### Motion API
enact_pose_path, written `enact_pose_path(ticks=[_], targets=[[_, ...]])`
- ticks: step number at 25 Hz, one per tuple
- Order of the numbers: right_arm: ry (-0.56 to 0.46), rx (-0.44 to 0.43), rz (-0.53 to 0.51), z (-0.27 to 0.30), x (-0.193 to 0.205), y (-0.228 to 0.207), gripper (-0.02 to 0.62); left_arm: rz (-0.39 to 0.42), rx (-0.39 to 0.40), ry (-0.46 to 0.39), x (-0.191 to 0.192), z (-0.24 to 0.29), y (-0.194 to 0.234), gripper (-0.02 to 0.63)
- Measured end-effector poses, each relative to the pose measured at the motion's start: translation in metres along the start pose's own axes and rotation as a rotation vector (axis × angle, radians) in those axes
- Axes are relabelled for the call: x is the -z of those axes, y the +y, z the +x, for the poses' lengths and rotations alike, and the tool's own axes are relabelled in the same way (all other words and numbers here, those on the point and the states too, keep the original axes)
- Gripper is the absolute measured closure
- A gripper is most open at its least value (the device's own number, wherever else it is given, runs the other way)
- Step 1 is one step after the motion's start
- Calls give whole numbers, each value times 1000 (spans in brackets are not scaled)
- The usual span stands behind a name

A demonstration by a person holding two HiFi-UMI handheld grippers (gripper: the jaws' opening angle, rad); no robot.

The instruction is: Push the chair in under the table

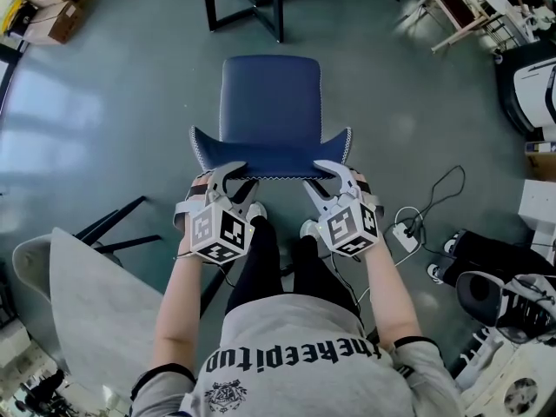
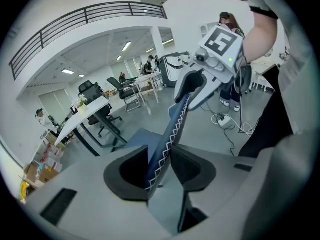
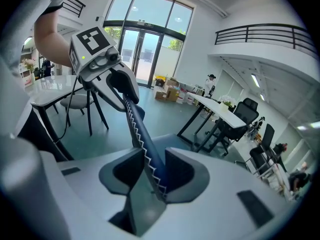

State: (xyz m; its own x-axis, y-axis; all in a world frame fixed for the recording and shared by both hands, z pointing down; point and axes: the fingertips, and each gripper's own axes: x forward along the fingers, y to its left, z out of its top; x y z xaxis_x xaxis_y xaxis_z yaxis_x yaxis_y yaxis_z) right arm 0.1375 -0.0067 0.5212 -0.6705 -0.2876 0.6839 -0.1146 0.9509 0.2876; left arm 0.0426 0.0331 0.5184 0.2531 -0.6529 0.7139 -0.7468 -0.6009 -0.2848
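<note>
A dark blue chair (image 1: 269,102) with white stitching stands on the grey floor, its seat facing a black table frame (image 1: 248,7) at the top of the head view. My left gripper (image 1: 233,174) is shut on the left part of the backrest's top edge (image 2: 172,129). My right gripper (image 1: 328,174) is shut on the right part of the same edge (image 3: 137,129). In each gripper view the stitched rim runs between the dark pads, and the other gripper shows further along it. The chair's legs are hidden under the seat.
A pale grey chair shell (image 1: 87,294) sits at the lower left. A power strip with cables (image 1: 404,233) lies on the floor to the right, beside bags and shoes (image 1: 495,285). Cardboard boxes (image 1: 56,11) are at the upper left. My legs stand right behind the chair.
</note>
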Motion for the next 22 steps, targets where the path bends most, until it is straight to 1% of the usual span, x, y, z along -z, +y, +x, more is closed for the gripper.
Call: enact_pose_path(ticks=[8,22], targets=[[-1,-2,3,18,-14,-12,454,6,-4,-11,6,3,22,459],[7,27,17,50,-43,-28,454,26,3,-33,20,5,68,459]])
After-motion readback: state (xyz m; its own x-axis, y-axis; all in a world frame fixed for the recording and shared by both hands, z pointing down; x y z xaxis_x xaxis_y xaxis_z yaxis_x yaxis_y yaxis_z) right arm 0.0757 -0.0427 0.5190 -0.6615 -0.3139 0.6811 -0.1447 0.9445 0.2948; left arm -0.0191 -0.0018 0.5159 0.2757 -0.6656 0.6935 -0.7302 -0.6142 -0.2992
